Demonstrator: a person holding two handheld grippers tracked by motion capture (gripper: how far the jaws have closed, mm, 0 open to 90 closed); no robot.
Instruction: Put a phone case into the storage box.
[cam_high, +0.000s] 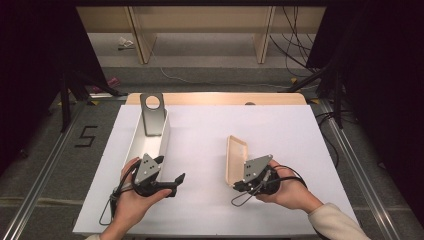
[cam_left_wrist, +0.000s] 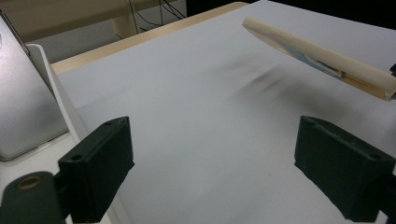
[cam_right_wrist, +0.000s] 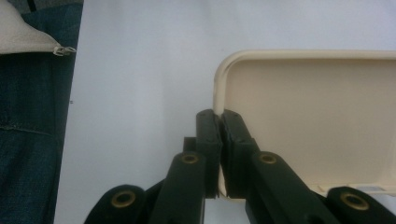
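1. Cream tray (cam_high: 235, 161): shallow, round-cornered, held tilted on edge off the white table (cam_high: 210, 210), right of centre.
2. Right gripper (cam_high: 242, 184): clenched on the tray's near rim, one jaw inside the wall, one outside.
3. Left gripper (cam_high: 172, 184): jaws wide, nothing between them, beside the white bin (cam_high: 164, 142).
4. Grey metal bracket (cam_high: 152, 113): leaning in the bin's far end.
5. Step judged: tray lifted, in carry; the next move likely calls for a steady grip toward the bin.

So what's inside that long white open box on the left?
A grey metal plate with a round hole leans inside the long white box at its far end. The left gripper and hand cover the near end.
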